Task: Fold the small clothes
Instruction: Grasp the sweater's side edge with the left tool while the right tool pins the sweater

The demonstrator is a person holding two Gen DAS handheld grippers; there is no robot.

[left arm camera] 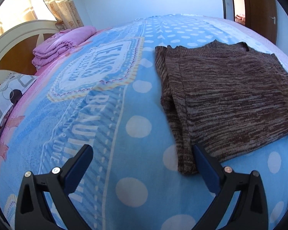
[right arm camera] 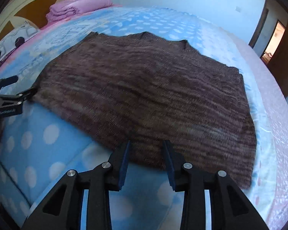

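Note:
A brown knitted sweater [left arm camera: 230, 95] lies flat on the blue polka-dot blanket [left arm camera: 136, 126], with one sleeve folded in along its left side. My left gripper [left arm camera: 143, 149] is open wide and empty; its right finger is at the sleeve's near end. In the right wrist view the sweater [right arm camera: 153, 99] fills the middle. My right gripper [right arm camera: 146, 143] is open and empty, its fingertips just over the sweater's near hem. The left gripper [right arm camera: 19, 90] shows at the sweater's left edge.
A folded pink quilt [left arm camera: 63, 44] and a patterned pillow [left arm camera: 7, 94] lie by the headboard [left arm camera: 15, 38] at the far left. A brown door [left arm camera: 261, 9] stands open at the far right. The bed's near edge [right arm camera: 13, 174] drops off at the lower left.

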